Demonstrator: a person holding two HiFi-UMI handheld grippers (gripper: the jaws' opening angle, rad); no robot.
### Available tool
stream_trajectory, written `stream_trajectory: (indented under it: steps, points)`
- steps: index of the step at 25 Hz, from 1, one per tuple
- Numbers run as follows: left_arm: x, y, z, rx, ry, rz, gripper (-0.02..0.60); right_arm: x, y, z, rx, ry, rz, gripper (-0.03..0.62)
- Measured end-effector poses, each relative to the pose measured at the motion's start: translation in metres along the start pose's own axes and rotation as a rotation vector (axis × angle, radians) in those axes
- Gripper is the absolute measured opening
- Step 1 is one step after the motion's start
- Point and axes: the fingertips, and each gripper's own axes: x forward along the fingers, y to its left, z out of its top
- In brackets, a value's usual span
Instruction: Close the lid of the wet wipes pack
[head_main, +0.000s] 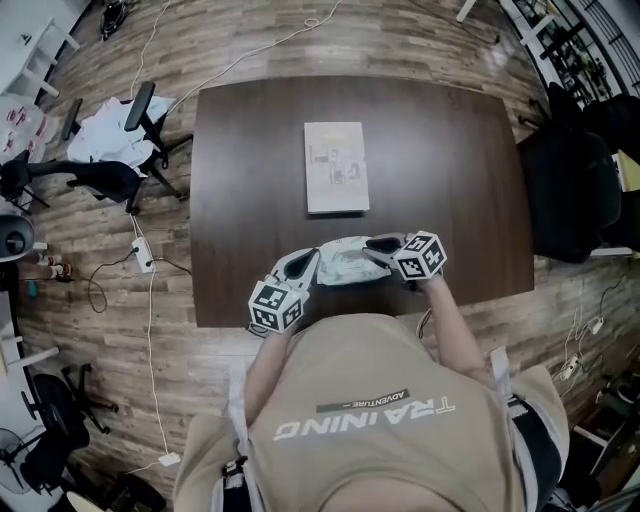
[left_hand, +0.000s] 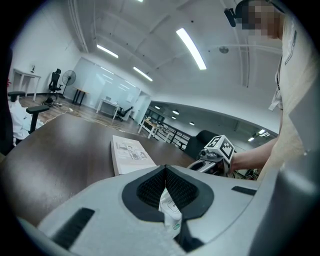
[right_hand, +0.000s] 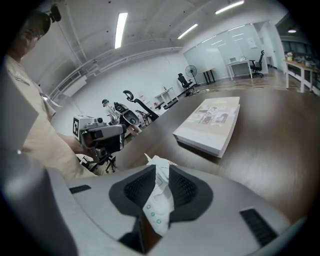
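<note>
the dark table (head_main: 240, 200) carries a book (head_main: 336, 167) lying flat near its middle, well apart from the work. at the near edge, between the two tools, is the pack (head_main: 345, 262) (white, soft, already rumpled); whether it rests on the wood or hangs just above it i cannot tell. the left gripper (head_main: 308, 264) is pinched on one end of it, and the right gripper (head_main: 378, 246) is pinched on the other end, film bunched between each pair of pads. the lid itself shows in no view, so its position is unclear. the risk, as i judge it: with both tools clamped on film, neither is free to press the lid. pulling apart could stretch or tear the wrap, and freeing one end could let the pack sag or slip.
</note>
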Motion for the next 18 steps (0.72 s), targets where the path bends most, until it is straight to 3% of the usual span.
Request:
stream_trajectory:
  steps: [18]
  points:
    - [-0.011, -0.006, 0.002, 0.005, -0.009, -0.025, 0.009, 0.011, 0.01, -0.056, -0.011, 0.143, -0.05, 0.077]
